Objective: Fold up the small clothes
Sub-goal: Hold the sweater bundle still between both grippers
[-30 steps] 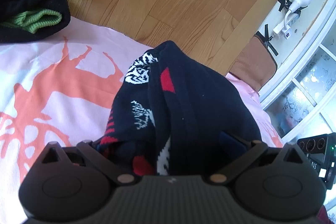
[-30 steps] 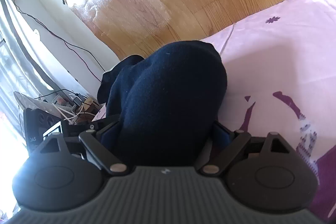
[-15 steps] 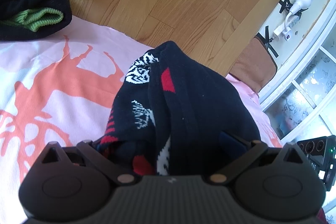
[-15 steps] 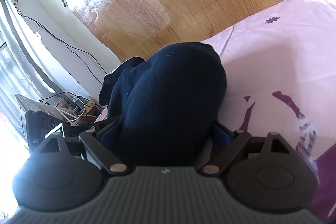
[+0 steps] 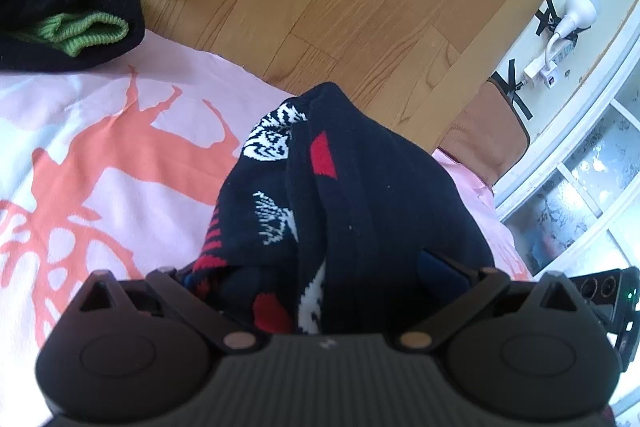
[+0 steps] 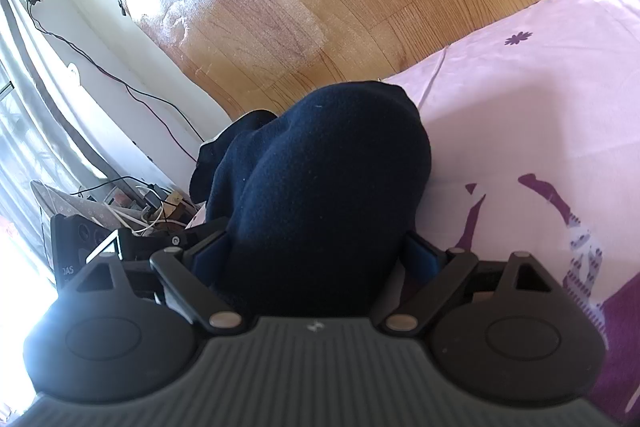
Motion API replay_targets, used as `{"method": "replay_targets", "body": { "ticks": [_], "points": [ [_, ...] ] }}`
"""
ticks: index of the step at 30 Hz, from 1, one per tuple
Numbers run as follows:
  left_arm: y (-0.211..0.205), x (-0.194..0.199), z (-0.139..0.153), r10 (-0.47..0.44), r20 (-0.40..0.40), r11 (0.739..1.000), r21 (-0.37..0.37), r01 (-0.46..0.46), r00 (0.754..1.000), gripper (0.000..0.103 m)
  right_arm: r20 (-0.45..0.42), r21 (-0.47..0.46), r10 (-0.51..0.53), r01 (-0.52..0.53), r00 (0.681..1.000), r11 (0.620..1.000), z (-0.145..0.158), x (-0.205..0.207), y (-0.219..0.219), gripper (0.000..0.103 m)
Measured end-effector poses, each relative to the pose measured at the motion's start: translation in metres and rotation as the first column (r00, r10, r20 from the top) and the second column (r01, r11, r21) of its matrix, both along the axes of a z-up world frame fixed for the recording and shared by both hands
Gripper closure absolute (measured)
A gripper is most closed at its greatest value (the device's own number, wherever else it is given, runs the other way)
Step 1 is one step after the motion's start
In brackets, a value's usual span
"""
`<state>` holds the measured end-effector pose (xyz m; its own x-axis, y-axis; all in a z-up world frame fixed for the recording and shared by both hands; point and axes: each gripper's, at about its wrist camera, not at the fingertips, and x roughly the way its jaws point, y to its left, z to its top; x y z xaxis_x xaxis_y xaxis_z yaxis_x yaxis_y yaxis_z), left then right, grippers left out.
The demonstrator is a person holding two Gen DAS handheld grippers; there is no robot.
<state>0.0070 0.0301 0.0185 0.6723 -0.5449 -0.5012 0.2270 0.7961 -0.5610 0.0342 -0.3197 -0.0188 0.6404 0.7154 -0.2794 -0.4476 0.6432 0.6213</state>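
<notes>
In the left wrist view, the left gripper (image 5: 320, 267) stands wide with a bunched black patterned garment (image 5: 340, 187) filling the gap at frame centre, on a pink sheet (image 5: 100, 155). A black and green bundle (image 5: 68, 23) lies upper left. The right gripper (image 6: 316, 255) stands wide around a navy garment (image 6: 328, 179), centre frame; whether either pinches, I cannot tell.

We are looking forward and slightly down from each gripper, very close behind bunched dark clothing (image 5: 360, 211). Both views are taking in the pink sheet (image 6: 540, 99) and wooden floor (image 5: 340, 7), apparently the same garment.
</notes>
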Motion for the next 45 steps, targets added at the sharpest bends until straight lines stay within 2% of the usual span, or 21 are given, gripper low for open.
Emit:
{"method": "replay_targets", "body": {
  "ticks": [12, 45],
  "points": [
    [-0.0028, 0.0013, 0.0011, -0.020, 0.001, 0.999, 0.025, 0.020, 1.000, 0.000, 0.000, 0.000, 0.000, 0.000, 1.000, 1.000, 0.0001, 0.0002, 0.0002, 0.011],
    [-0.0024, 0.0026, 0.0010, -0.033, -0.001, 0.999, 0.029, 0.033, 0.999, 0.000, 0.000, 0.001, 0.001, -0.001, 1.000, 1.000, 0.0001, 0.0003, 0.0004, 0.010]
  ]
}}
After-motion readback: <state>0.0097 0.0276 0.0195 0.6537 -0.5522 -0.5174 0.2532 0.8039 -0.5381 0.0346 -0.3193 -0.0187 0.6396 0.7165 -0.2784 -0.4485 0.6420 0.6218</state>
